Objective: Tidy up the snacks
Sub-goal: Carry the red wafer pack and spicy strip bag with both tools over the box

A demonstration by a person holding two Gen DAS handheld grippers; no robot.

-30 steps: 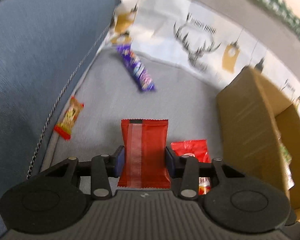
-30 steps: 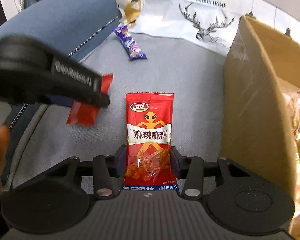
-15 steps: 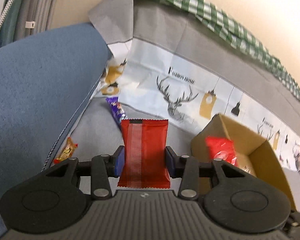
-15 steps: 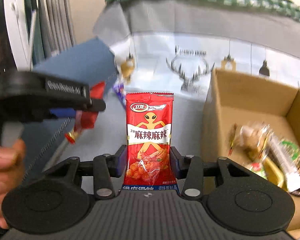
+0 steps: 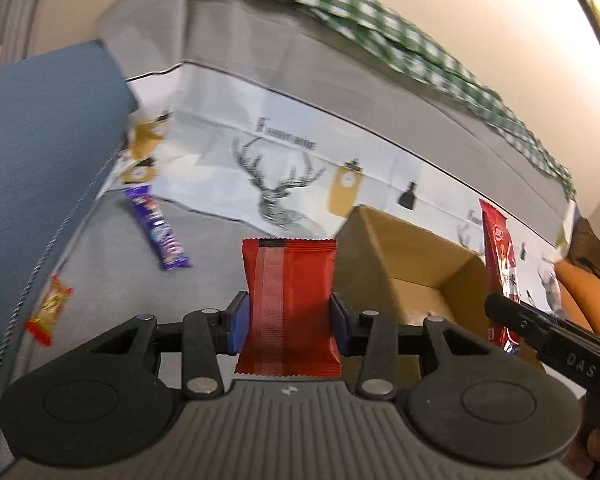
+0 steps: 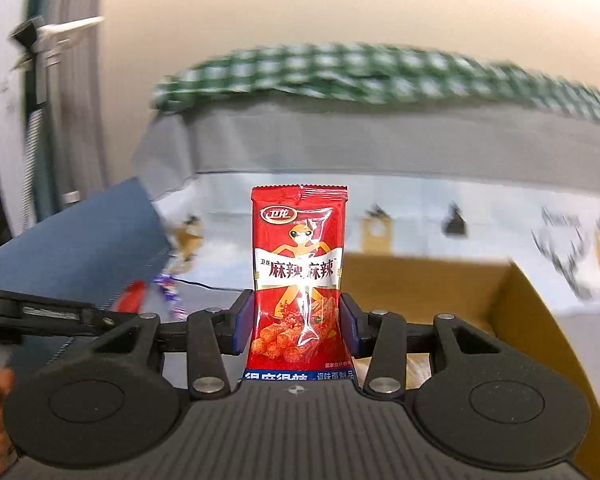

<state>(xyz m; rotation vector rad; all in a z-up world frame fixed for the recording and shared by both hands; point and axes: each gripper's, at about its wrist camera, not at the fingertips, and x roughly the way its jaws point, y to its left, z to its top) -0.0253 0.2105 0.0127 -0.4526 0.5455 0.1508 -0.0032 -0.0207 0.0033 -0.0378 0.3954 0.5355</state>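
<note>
Compared with half a second before, both packets were carried higher and nearer the open brown cardboard box (image 5: 404,256). The left gripper (image 5: 289,324) pinched a plain red foil packet (image 5: 289,304) — the right gripper (image 6: 296,330) pinched a red spicy-snack packet (image 6: 298,276) above the box rim. A purple wrapper (image 5: 158,234) and a small orange-red sachet (image 5: 49,312) lay well apart on the grey sofa seat (image 5: 112,280).

A living room at home, on the sofa.
A grey sofa seat (image 5: 112,264) with a blue cushion (image 5: 40,152) at left, a deer-print throw (image 5: 284,176) behind, green checked cloth (image 6: 340,68) on top, and a cardboard box (image 5: 412,256) right.
</note>
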